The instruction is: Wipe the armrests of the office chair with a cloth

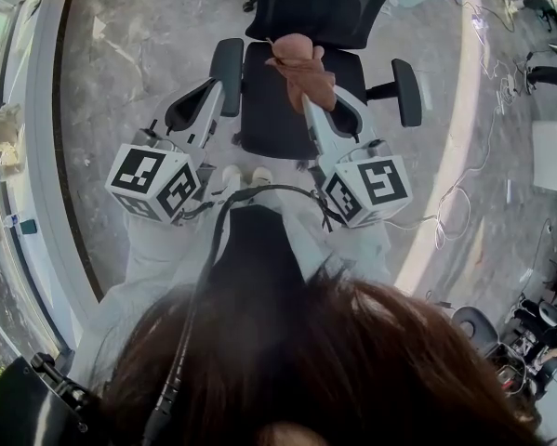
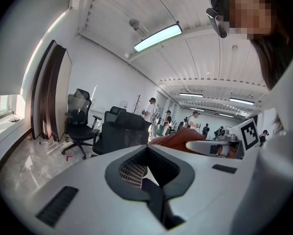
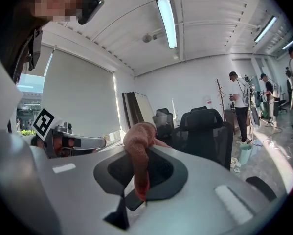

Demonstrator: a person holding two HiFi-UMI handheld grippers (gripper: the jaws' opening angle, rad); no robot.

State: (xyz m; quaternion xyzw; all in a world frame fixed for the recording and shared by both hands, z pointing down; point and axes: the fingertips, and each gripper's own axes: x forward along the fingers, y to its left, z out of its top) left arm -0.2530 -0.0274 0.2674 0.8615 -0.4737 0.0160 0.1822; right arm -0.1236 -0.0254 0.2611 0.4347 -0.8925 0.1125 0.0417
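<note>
Just above the seat of the office chair (image 1: 269,110), the right gripper (image 1: 317,110) has its jaws clamped on a rust-coloured cloth (image 1: 301,68), which bunches up over the seat's middle. The left gripper (image 1: 213,86) hovers near the armrest (image 1: 227,74) on its own side of the chair, jaws pressed together with nothing between them. The other armrest (image 1: 407,91) stands well apart from the cloth.

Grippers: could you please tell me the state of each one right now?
Left gripper: closed, empty.
Right gripper: closed on the cloth.
</note>
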